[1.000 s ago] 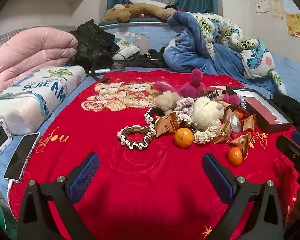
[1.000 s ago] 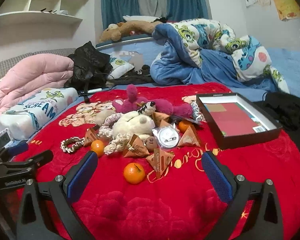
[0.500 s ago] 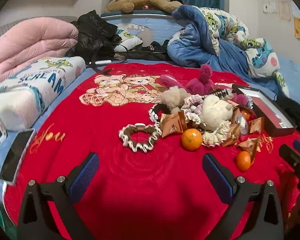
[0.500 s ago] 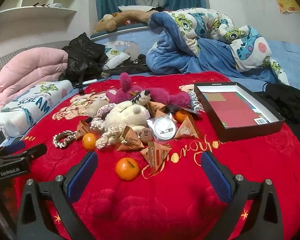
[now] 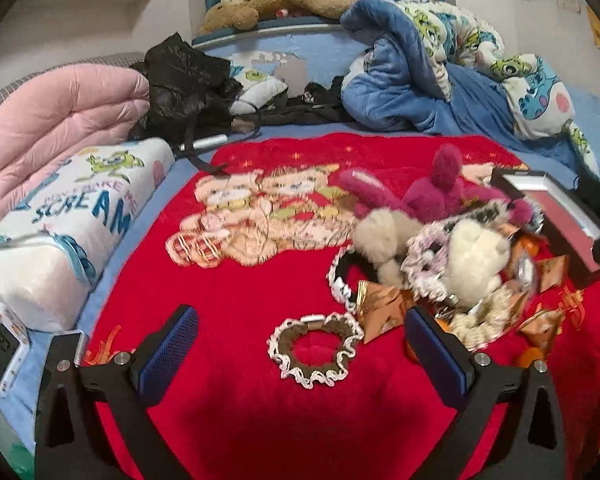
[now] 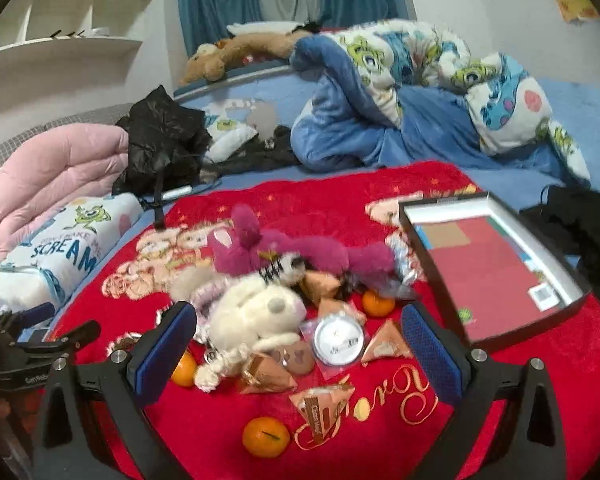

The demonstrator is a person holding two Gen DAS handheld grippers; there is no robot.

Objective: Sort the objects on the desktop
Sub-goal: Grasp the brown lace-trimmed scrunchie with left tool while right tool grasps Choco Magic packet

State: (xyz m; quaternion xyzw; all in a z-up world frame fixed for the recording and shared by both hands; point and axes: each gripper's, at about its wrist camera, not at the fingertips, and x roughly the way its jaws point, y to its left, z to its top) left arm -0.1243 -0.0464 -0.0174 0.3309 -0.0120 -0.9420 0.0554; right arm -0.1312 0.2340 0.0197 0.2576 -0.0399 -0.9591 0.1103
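- While both jaws stand wide apart, the left hand-held gripper hangs empty over the red blanket, with a frilly brown hair tie lying between its blue pads.
- Equally spread and holding nothing, the right hand-held gripper frames the pile: a white plush toy, a round tin and brown snack packets.
- One orange lies near, apart from the pile; another sits further back.
- To the right rests an open black box, its inside bare.
- Behind the pile lies a magenta plush toy.
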